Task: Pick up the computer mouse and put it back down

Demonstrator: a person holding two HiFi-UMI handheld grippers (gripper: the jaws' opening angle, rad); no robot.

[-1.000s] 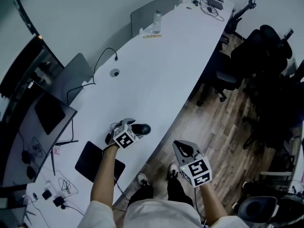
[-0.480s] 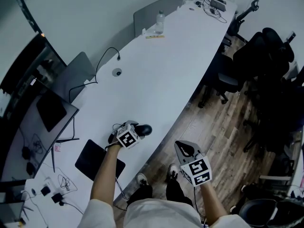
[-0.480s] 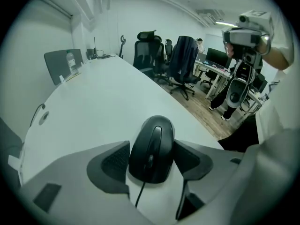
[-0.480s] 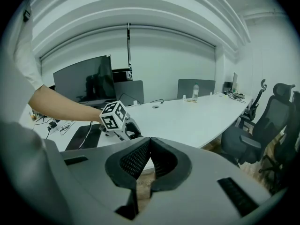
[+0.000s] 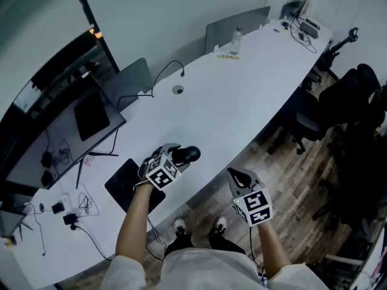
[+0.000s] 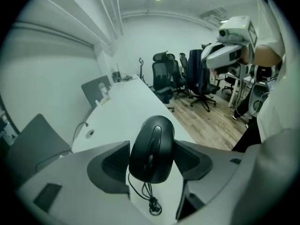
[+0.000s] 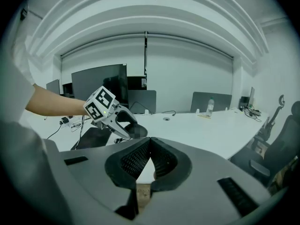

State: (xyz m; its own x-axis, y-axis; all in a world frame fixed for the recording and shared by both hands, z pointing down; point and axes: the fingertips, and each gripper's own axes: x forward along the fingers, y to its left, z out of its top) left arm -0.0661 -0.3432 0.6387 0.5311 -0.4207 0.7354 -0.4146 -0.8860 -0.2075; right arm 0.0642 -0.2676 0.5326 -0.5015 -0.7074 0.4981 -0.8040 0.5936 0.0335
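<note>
A black wired computer mouse (image 5: 188,154) hangs above the white table (image 5: 242,95), near its front edge. My left gripper (image 5: 180,157) holds it, pads pressing on both of its sides while the jaws are still closing. In the left gripper view the mouse (image 6: 152,146) fills the gap between the pads, and its bundled cable (image 6: 151,201) dangles below. My right gripper (image 5: 237,175) hovers off the table's edge over the wooden floor. Its jaws are shut with nothing between them (image 7: 149,146). From there the left gripper (image 7: 115,118) and the mouse (image 7: 137,131) show ahead.
A black mouse pad (image 5: 130,192) lies left of the left gripper. A dark monitor (image 5: 78,122) stands at the far left with cables and plugs beneath it. A water bottle (image 5: 236,40) and a cable grommet (image 5: 177,90) sit farther along the table. Office chairs (image 5: 357,101) stand at the right.
The left gripper closed on the mouse and raised it off the table. The right gripper rose slightly. The head view swung toward the monitor side.
</note>
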